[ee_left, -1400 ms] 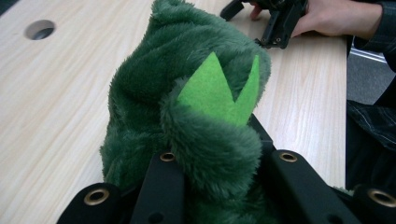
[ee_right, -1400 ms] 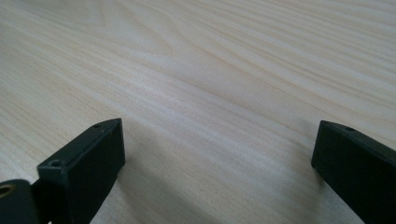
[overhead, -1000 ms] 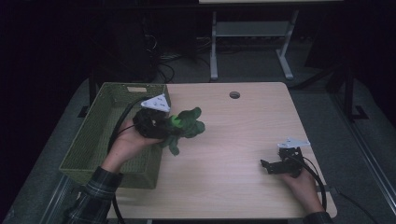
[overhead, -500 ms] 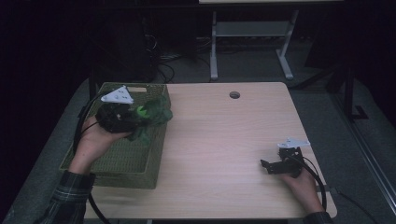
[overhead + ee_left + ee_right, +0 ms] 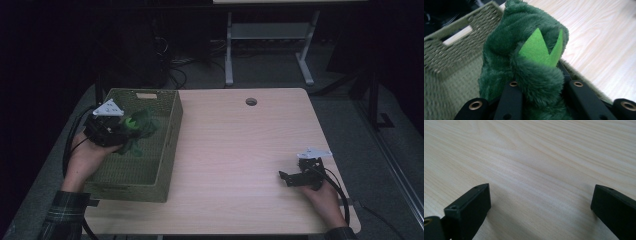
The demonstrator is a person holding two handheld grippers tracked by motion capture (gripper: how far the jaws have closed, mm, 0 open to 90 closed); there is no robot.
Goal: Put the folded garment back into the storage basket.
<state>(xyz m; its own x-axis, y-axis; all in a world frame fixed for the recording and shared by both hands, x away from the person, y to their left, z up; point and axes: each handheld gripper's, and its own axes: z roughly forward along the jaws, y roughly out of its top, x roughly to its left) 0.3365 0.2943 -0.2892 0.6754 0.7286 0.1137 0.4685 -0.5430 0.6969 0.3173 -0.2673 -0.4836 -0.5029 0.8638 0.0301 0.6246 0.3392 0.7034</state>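
A dark green plush toy (image 5: pixel 140 127) with bright green felt spikes (image 5: pixel 539 50) hangs over the inside of the woven olive basket (image 5: pixel 170 145) at the table's left. My left gripper (image 5: pixel 125 132) is shut on the green plush toy (image 5: pixel 529 75), whose fur bulges between the two black jaws. The hand holding it comes in over the basket's left wall. Near the table's front right my right gripper (image 5: pixel 290 177) rests low over the bare wood, jaws wide apart with nothing between them (image 5: pixel 539 202).
The basket has a handle slot (image 5: pixel 457 37) in its far wall. A round cable hole (image 5: pixel 251 101) lies at the back of the wooden table (image 5: pixel 240 150). A white metal stand (image 5: pixel 265 45) and dark floor lie beyond the table.
My left gripper has carried the plush toy leftward from above the table beside the basket to over the basket's inside. The right gripper has stayed where it was.
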